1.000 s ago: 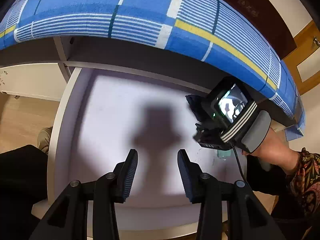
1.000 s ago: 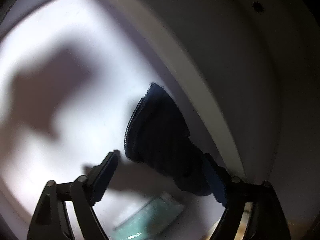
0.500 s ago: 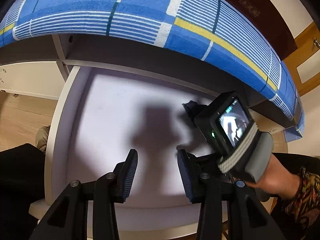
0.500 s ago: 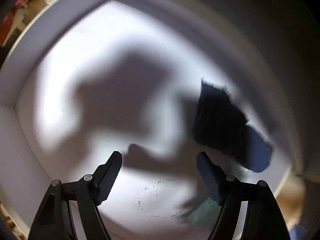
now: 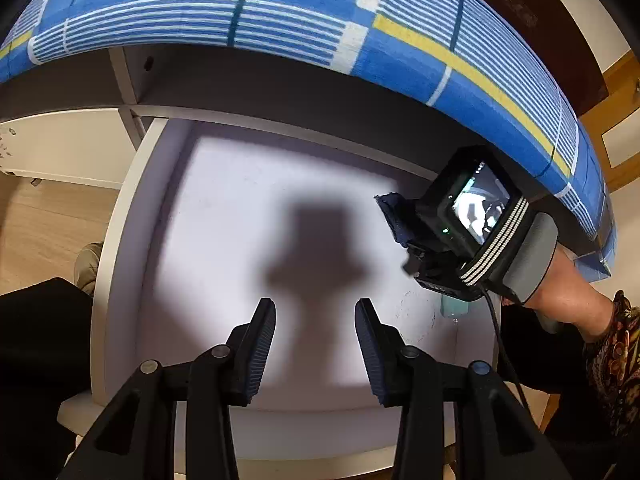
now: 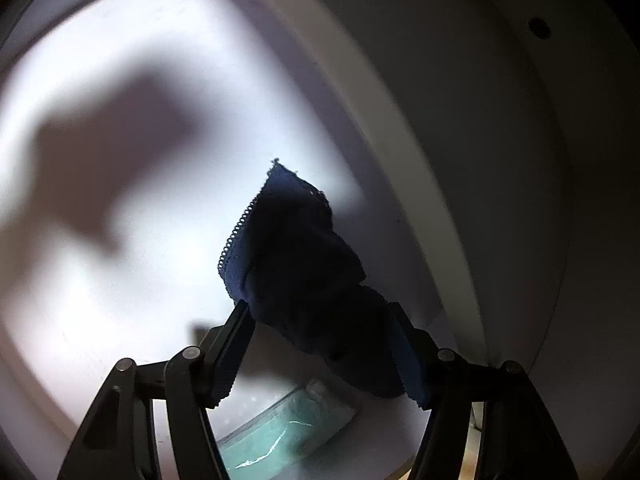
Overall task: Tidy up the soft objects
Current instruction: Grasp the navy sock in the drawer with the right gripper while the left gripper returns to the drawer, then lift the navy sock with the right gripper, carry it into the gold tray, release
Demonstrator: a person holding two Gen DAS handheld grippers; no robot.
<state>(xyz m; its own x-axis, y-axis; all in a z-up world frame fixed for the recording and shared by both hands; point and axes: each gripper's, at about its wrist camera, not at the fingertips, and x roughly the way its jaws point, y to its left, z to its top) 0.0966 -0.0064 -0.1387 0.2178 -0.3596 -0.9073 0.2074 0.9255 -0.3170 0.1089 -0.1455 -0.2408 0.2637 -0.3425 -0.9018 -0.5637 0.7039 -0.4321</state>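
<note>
A dark blue cloth [image 6: 296, 248] with a zigzag edge lies at the right side of a white drawer [image 5: 224, 208]. My right gripper [image 6: 320, 320] has its jaws closing, the cloth fills the gap between them and touches both pads. In the left wrist view only a corner of the cloth [image 5: 394, 216] shows beyond the right gripper's camera body [image 5: 472, 220]. My left gripper [image 5: 315, 344] hovers over the drawer's near middle, its fingers a little apart with nothing between them.
A teal plastic packet [image 6: 280, 428] lies in the drawer's near right corner, just below the cloth. A blue plaid blanket [image 5: 280, 8] overhangs the drawer's far side. A patterned sleeve [image 5: 612, 360] is at the right and a dark trouser leg [image 5: 36, 360] at the left.
The right gripper swung away from the cloth and came back over it, jaws narrowing until the cloth sits between them. The left gripper stayed still.
</note>
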